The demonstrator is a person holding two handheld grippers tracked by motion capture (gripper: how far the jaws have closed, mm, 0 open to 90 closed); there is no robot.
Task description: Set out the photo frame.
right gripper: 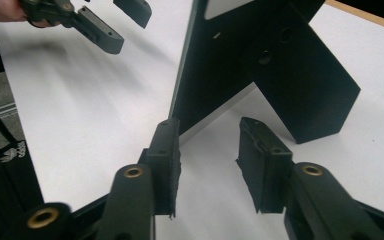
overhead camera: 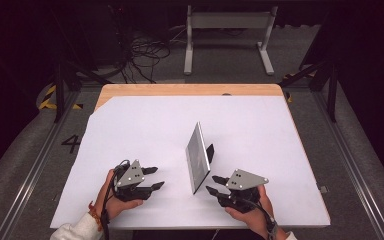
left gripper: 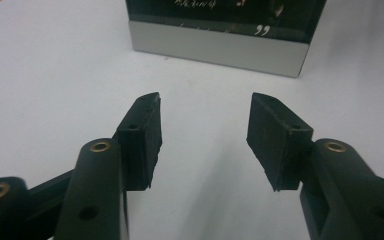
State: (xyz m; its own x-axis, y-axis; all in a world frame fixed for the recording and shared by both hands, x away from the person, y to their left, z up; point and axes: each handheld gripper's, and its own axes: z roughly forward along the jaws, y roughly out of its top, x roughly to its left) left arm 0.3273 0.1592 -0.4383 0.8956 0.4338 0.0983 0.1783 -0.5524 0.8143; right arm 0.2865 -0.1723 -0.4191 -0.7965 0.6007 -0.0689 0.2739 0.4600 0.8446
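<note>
1. The person's left hand (overhead camera: 114, 197) and right hand (overhead camera: 250, 212) are entering from the near edge of the table (overhead camera: 190, 89), each holding a gripper.
2. The left gripper (overhead camera: 156, 177) is sitting low over the white sheet (overhead camera: 145, 125), near the front left, pointing toward the frame. Its jaws are standing apart with nothing between them; bare sheet is showing in the gap in the left gripper view.
3. The right gripper (overhead camera: 211, 183) is sitting at the front right, pointing left toward the near end of the frame. Its jaws are also standing apart, gripping nothing.
4. In the right gripper view, the tip of one jaw is lying just beside the frame's lower near corner; contact cannot be determined.
5. The picture frame (overhead camera: 198, 156) is standing on edge between the two grippers, leaning slightly, with its silver face toward the left gripper.
6. The black easel stand (right gripper: 300, 85) is propping the frame from behind, its foot resting on the sheet.
7. Beyond the table, cables (overhead camera: 140, 55) and a white metal stand (overhead camera: 227, 30) are lying on the grey floor.
</note>
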